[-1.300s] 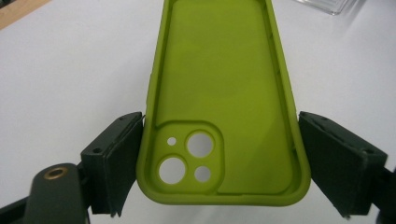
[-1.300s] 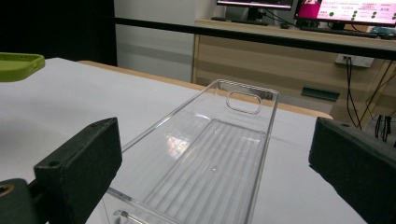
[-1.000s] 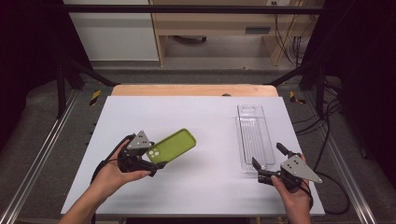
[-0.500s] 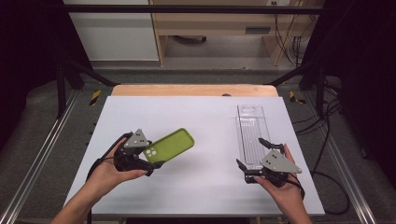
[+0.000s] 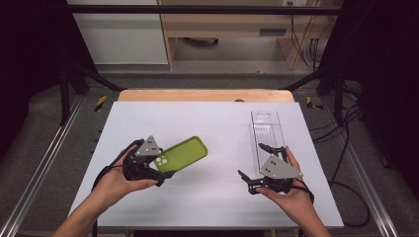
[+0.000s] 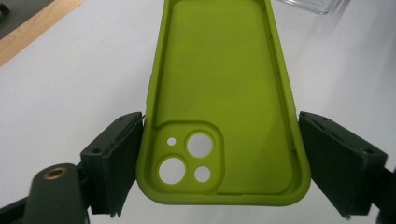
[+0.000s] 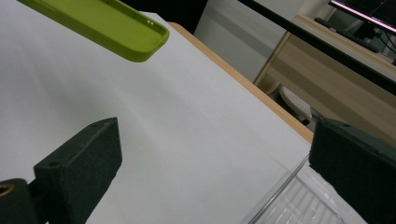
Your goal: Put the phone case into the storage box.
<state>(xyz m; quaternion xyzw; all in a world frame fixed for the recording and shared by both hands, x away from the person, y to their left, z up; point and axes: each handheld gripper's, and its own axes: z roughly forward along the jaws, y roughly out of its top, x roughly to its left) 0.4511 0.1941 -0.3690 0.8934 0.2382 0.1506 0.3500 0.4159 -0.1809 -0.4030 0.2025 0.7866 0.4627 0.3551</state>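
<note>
Work in hand: a green phone case [image 5: 182,153] is carried above the white desk [image 5: 217,123], with a clear plastic tray [image 5: 267,136] lying flat near the right edge

Left gripper [image 5: 154,174]: clamped on the camera-cutout end of the case; in the left gripper view both pads [image 6: 119,158] press the two long sides of the case [image 6: 224,107], open face toward the camera

Right gripper [image 5: 253,165]: jaws spread wide with nothing between them; in the right gripper view only bare desk [image 7: 140,140] lies between the jaws, and a corner of the tray [image 7: 299,200] sits by the right-hand jaw

Case, place: over the left half of the desk, free end raised and clear of the surface

Case, long axis: runs from the left gripper up and toward the far right corner, pointing roughly toward the tray

Tray, long axis: parallel to the right edge, near end just beside the right gripper

Key relation: the free end of the case [image 7: 140,37] lies to the left of the right gripper, well apart; judged, the right hand is nearer the tray, the left alone has the case
</note>
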